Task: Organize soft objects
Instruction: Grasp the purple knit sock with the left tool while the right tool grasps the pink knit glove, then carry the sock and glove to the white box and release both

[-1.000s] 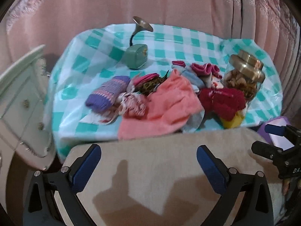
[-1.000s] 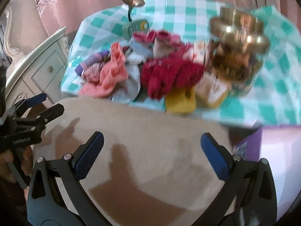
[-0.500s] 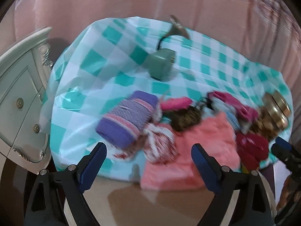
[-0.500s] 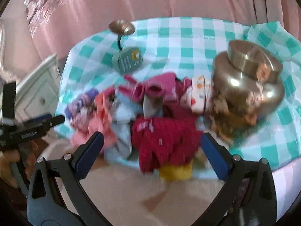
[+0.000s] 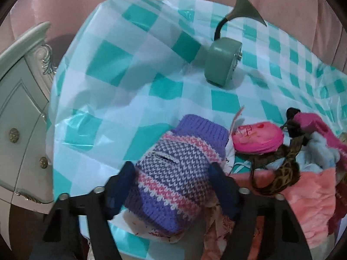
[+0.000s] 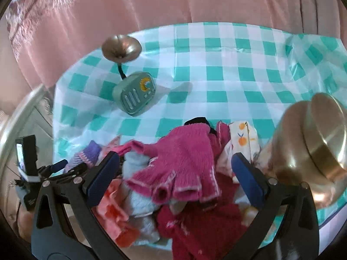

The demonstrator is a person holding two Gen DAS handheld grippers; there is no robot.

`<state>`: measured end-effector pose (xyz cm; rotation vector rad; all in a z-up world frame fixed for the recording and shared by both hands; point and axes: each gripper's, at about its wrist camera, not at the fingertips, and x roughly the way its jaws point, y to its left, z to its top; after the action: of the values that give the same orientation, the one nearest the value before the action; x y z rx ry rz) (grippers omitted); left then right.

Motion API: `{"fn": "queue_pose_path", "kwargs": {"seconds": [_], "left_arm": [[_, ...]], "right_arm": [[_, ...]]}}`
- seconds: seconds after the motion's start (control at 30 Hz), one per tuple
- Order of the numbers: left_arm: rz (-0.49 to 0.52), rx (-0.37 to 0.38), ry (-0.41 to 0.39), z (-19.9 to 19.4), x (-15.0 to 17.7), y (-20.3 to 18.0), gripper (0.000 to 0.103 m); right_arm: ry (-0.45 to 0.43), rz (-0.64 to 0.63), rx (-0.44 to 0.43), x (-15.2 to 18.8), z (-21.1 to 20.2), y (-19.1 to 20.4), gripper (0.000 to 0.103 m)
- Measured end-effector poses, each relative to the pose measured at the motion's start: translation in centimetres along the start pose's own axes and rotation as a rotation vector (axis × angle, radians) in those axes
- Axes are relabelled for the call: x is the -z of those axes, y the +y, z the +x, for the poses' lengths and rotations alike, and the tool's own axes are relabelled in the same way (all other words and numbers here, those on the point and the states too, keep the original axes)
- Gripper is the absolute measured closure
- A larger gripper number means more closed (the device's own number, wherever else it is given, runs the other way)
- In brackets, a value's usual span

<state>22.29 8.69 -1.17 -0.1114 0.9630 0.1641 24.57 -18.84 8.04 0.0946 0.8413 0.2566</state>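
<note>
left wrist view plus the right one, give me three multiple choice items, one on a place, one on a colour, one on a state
1. The purple striped knit piece lies
A. between the left tool's fingers
B. on the cabinet
C. atop the speaker

2. The tablecloth checks are
A. red and white
B. teal and white
C. black and yellow

3. The right tool is
A. clamped on the jar
B. open above the magenta glove
C. out of view

Answers: 1 A, both blue pads flank it, jaws closing. 2 B, teal squares show. 3 B, wide fingers, nothing pinched.
</note>
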Motion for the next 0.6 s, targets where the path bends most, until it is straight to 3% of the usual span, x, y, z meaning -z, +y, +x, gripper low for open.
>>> {"fn": "queue_pose_path", "kwargs": {"seconds": [0.13,0.23,0.43,0.47,0.53,0.6], "left_arm": [[0.001,0.017,-0.031,-0.3,0.3,0.0,0.078],[-0.011,0.022,-0.064,-0.9,0.6,0.2,0.085],[-0.067,0.019,-0.166,-3.1,1.3,0.9,0.086],[-0.075,0.022,-0.182,-3.5,1.4,1.0,0.086],[-0.087,0.033,-0.222,-4.4,1.7,1.1,0.086],[-0.099,0.043,-0.251,-5.1,1.9,1.1,0.086]], "right_arm": [[0.032,-0.015,0.037,0.2,2.1,-0.3,0.000],[0.059,-0.042,0.058,0.5,3.2,-0.1,0.000],[0.080,-0.054,0.073,1.0,4.6,-0.2,0.002],[0.079,-0.055,0.081,1.0,4.7,-0.2,0.006],[0.085,-0.058,0.075,1.1,4.9,-0.2,0.030],[0.099,-0.061,0.069,1.2,5.3,-0.2,0.048]]}}
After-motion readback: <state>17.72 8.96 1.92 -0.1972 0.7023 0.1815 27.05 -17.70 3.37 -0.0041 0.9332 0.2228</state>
